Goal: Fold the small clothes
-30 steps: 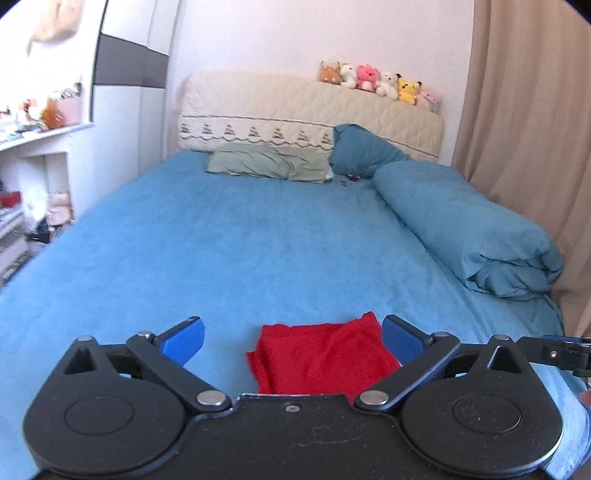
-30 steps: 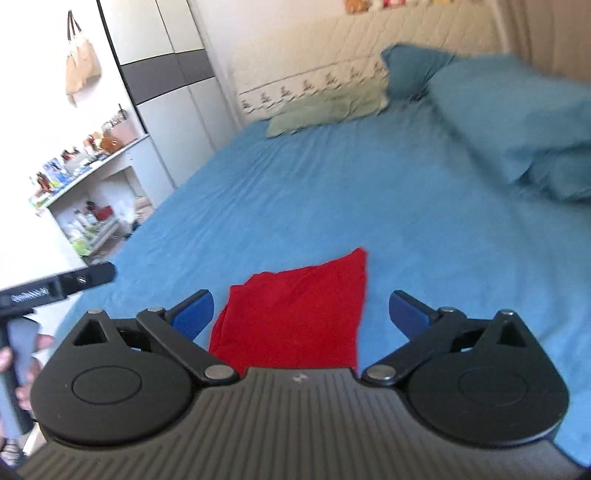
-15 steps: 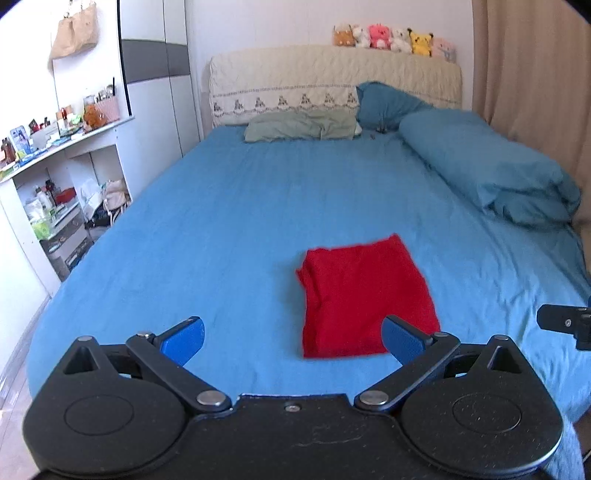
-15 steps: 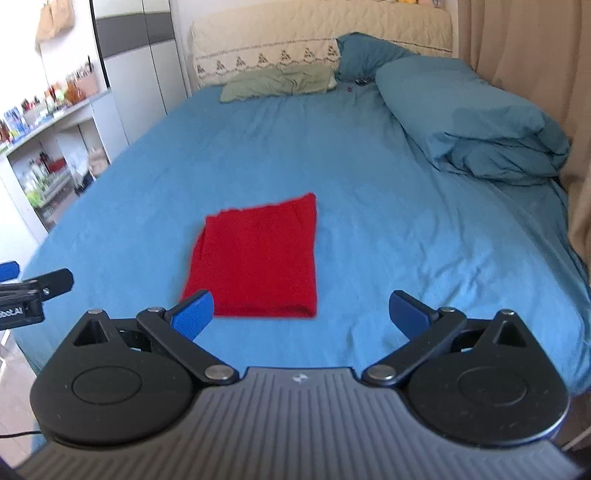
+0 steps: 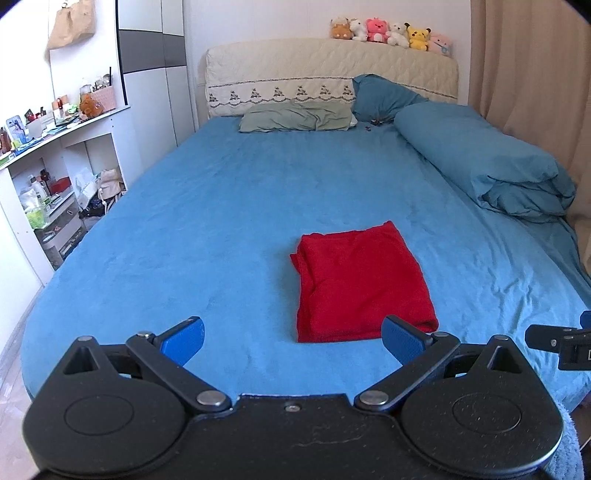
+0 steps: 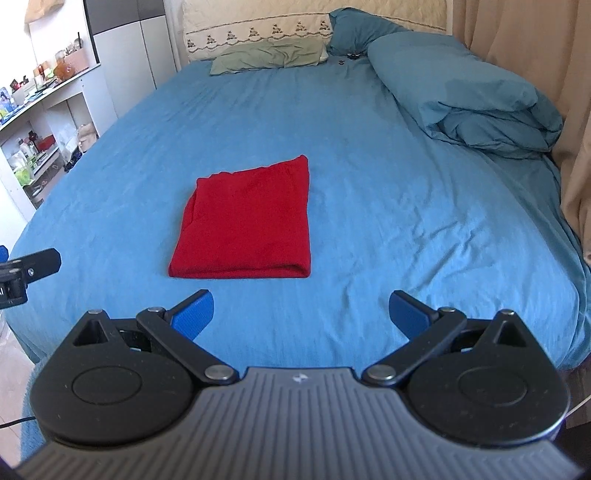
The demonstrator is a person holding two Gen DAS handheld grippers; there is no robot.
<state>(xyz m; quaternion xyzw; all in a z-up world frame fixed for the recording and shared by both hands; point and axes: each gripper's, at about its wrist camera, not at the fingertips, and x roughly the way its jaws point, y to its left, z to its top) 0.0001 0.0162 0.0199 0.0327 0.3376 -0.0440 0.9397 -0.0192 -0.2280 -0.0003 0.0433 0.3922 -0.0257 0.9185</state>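
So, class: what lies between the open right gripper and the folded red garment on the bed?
Only bare blue bedsheet separates the right gripper from the folded red garment, as the right wrist view shows.

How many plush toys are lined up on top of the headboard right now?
6, in a row on the headboard, left to right: brown, white, pink, white, yellow, pale pink. Others could sit hidden behind them.
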